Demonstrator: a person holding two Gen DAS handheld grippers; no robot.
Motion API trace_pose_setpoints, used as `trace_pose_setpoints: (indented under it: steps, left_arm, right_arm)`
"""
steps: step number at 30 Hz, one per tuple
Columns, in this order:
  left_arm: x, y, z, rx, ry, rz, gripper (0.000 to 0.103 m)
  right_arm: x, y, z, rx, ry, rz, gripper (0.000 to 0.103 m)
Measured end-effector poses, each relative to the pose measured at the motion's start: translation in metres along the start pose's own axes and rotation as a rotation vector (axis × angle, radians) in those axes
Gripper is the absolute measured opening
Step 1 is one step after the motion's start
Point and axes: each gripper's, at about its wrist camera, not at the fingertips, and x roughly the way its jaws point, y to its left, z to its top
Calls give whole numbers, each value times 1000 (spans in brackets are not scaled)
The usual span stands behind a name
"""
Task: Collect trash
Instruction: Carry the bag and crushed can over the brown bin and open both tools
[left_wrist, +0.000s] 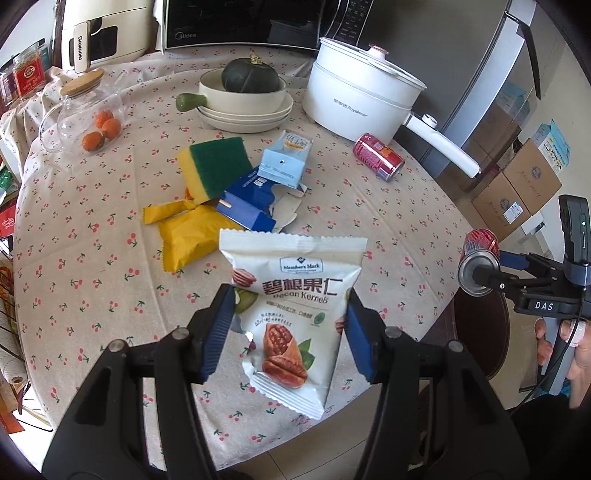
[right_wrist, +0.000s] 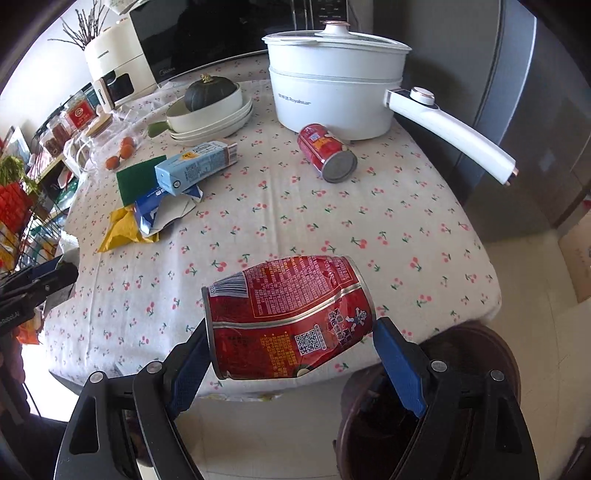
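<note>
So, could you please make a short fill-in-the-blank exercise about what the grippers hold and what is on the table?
1. The left gripper holds a packet of ____ kernels.
2. The right gripper holds a dented red ____.
3. The dark green squash sits in a cream ____.
4. The blue milk carton lies beside a yellow-and-green ____.

Missing: pecan; can; bowl; sponge

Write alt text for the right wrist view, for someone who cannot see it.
The right gripper holds a dented red can sideways between its blue pads, above the near edge of a cherry-print tablecloth. Farther back, a second red can lies on its side before a white electric pot, with cartons and wrappers left; a dark bin stands below.
</note>
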Motion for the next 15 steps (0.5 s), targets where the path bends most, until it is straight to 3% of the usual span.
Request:
trace_pose_setpoints:
  steps: [15]
  left_arm:
    - [22,-91,-17,164,25,-55,59]
  right_arm:
    - [-32,-73,-77,174,14,-30,87]
